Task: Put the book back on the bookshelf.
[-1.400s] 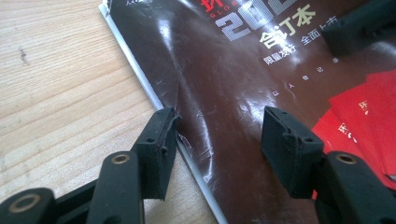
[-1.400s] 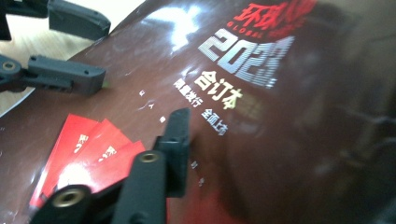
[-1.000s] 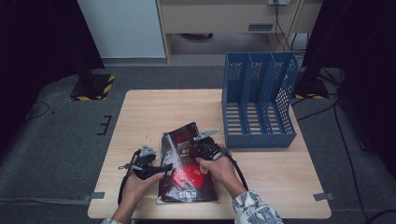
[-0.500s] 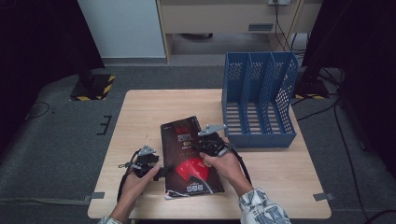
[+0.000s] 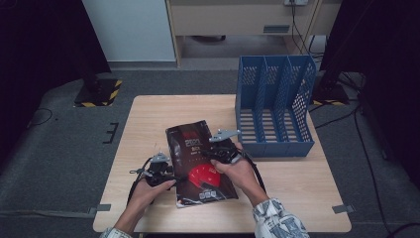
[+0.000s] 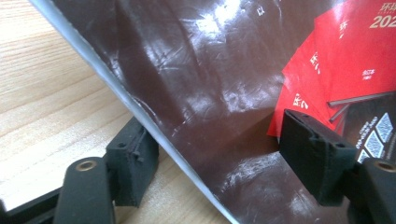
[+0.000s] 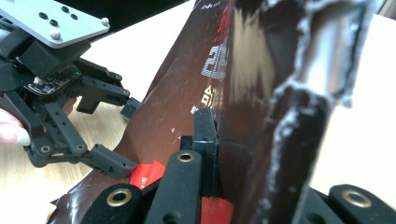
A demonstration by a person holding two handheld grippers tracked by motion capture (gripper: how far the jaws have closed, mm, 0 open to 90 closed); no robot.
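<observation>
A glossy dark brown magazine (image 5: 198, 148) with a red fan graphic lies on the wooden table (image 5: 158, 114), slightly lifted at one side. My right gripper (image 5: 207, 156) is shut on its right part; in the right gripper view the jaws (image 7: 224, 140) pinch the raised cover (image 7: 187, 102). At the magazine's left edge my left gripper (image 5: 179, 178) stands open. In the left gripper view its jaws (image 6: 224, 158) straddle that edge, one below on the table side and one over the cover (image 6: 210, 93). The left gripper (image 7: 122, 135) also shows in the right gripper view.
A blue three-slot file rack (image 5: 275, 114) stands at the table's back right, close to the right hand. Bare wood lies to the left and behind the magazine. Dark floor and cables surround the table.
The magazine has swung and shifted a little to the right with the right gripper and lies flatter. The left gripper has stayed at its left edge.
</observation>
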